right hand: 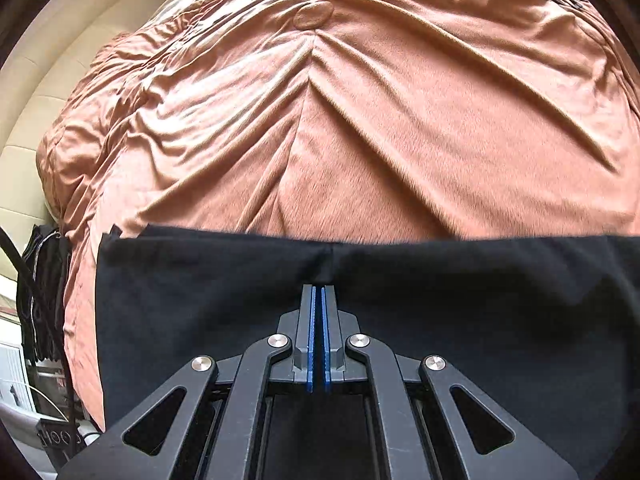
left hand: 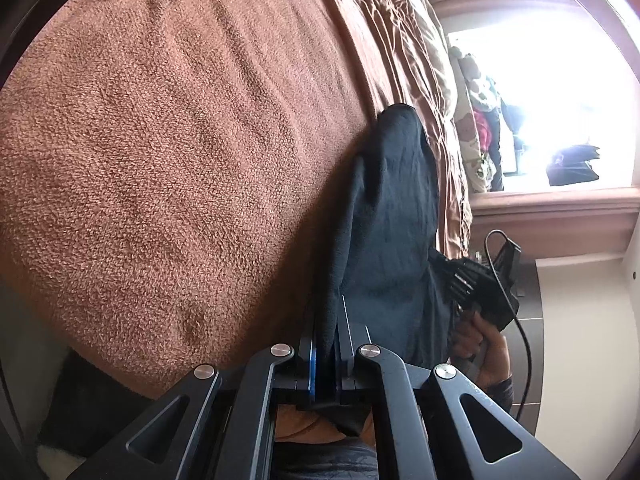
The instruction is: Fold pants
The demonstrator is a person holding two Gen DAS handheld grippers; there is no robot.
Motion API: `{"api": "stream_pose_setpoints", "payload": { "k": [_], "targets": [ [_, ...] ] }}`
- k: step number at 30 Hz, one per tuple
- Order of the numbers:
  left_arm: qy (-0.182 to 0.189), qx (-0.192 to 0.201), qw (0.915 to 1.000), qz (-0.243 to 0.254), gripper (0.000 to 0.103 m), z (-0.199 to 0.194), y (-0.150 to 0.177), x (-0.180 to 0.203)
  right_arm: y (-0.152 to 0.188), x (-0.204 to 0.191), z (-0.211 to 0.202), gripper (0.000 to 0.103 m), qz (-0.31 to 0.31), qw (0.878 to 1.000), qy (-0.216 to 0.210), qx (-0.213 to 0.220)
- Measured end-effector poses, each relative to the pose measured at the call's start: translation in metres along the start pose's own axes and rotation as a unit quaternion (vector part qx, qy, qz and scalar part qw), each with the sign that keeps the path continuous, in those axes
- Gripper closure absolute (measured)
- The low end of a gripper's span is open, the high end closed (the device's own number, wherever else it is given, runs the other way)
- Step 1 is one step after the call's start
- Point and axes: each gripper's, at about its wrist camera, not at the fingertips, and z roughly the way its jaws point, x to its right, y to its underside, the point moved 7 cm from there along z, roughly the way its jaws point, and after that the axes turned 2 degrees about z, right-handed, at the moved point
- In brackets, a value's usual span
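Pants (left hand: 394,200) pinched in both tongs (left hand: 329,320)

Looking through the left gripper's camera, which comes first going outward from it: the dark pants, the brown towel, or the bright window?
1. Pants: pinched in the left gripper.
2. Brown towel: spread out on the left, beyond the fingers.
3. Window: far right, past the bed.
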Motion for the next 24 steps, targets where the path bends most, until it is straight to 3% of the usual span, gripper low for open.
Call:
{"api": "stream_pose_setpoints", "payload": {
  "k": [5,24],
  "targets": [
    [0.002,-0.004,1.0000,-0.002,0.098,0.002,-0.003,-0.002,0.015,-0.003,-0.006,0.103,-0.004,1.000,0.008,-0.009],
    [0.005,-0.009,0.9999,0.006,0.097,0.005,-0.017,-0.003,0.129,-0.013,-0.030,0.103,0.017,0.996,-0.051,-0.071]
  ]
}}
